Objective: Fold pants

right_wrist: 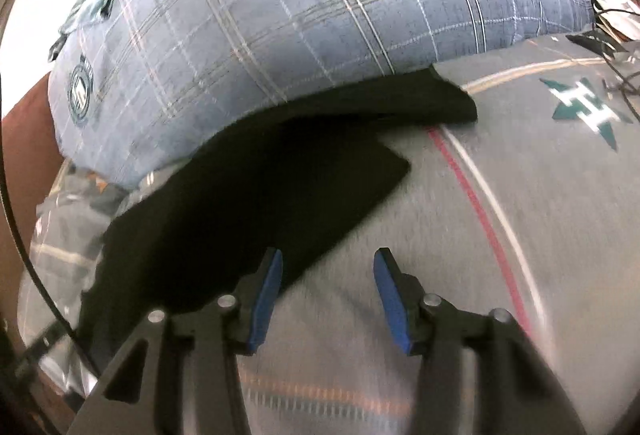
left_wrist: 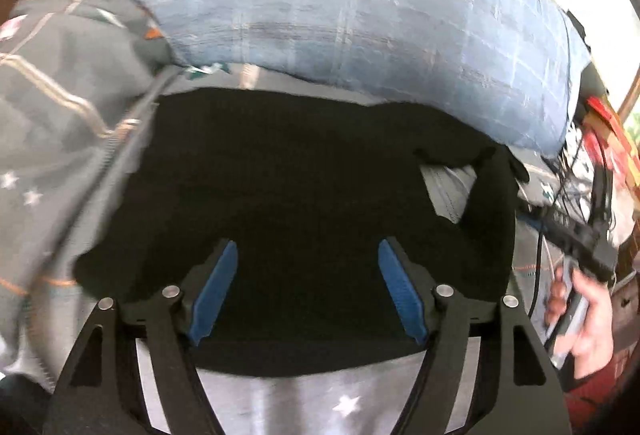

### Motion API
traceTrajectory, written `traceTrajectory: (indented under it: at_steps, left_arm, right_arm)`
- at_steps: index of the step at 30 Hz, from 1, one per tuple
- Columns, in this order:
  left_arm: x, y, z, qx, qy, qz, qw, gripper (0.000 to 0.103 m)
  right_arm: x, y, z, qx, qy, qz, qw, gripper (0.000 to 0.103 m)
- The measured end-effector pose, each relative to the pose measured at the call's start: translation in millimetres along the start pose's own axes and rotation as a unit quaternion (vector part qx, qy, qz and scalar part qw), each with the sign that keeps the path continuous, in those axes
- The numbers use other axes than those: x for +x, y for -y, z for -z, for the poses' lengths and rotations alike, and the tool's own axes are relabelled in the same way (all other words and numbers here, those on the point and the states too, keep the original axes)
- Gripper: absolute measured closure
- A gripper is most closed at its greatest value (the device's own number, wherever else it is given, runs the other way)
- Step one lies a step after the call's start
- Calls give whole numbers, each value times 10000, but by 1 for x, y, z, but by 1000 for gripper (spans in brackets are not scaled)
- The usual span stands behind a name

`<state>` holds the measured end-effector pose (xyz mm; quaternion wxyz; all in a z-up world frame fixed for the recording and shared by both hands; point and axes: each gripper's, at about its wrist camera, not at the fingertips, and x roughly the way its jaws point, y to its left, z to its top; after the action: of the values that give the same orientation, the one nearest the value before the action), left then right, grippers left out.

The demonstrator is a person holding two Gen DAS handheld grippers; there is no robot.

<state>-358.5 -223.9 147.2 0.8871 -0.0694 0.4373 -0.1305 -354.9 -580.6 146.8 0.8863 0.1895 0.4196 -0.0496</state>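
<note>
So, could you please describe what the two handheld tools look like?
Both the left tool and the right tool match: black, angular linkage arms with round silver pivot pins, each finger faced with a ribbed blue pad. No cables or markings show on them.

**Hidden, blurred and cut off**

In the left wrist view, motion blur is smearing the grey bedsheet point(left_wrist: 60, 123) at nine o'clock. The black pants point(left_wrist: 304, 187) are showing as one dark mass, their folds and seams unreadable. At three o'clock, cables and a red box point(left_wrist: 604, 139) are crowding the rim, too small to identify, and a hand point(left_wrist: 588, 327) is being cut off there. In the right wrist view, the plaid pillow point(right_wrist: 304, 15) is covering the pants' far edge, and the sheet at six o'clock is streaking.
</note>
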Motion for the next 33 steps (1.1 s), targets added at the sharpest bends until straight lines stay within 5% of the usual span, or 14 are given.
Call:
traceTrajectory:
  at_steps: [4, 5, 6, 7, 12, 16, 19, 25, 33]
  left_arm:
    - [26, 21, -3, 47, -174, 117, 9998, 30]
    - [29, 23, -2, 81, -199, 108, 9997, 30]
    - [30, 24, -2, 101, -220, 88, 9997, 30]
    - [32, 24, -2, 107, -238, 75, 9996, 30]
    - [32, 20, 1, 44, -253, 83, 9996, 30]
    - [35, 20, -2, -4, -232, 79, 9997, 30]
    - [35, 23, 1, 5, -209, 78, 9997, 30]
    - [42, 29, 12, 180, -305, -80, 9993, 30]
    - [16, 4, 12, 77, -119, -232, 9996, 30]
  right_arm:
    - [17, -1, -16, -7, 132, 32, 9999, 56]
    - [20, -1, -19, -23, 183, 72, 9998, 65]
    - [22, -1, -22, -44, 197, 169, 9997, 92]
    - [24, 0, -25, -26, 141, 119, 9998, 99]
    - [-26, 12, -20, -6, 424, -26, 9991, 99]
    - [-93, 36, -1, -5, 620, 351, 9975, 99]
    - [-122, 61, 17, 216, 378, 550, 9975, 99]
    - [-99, 81, 44, 1, -588, 1151, 9916, 90]
    - [-133, 60, 37, -427, 147, 1581, 9864, 75]
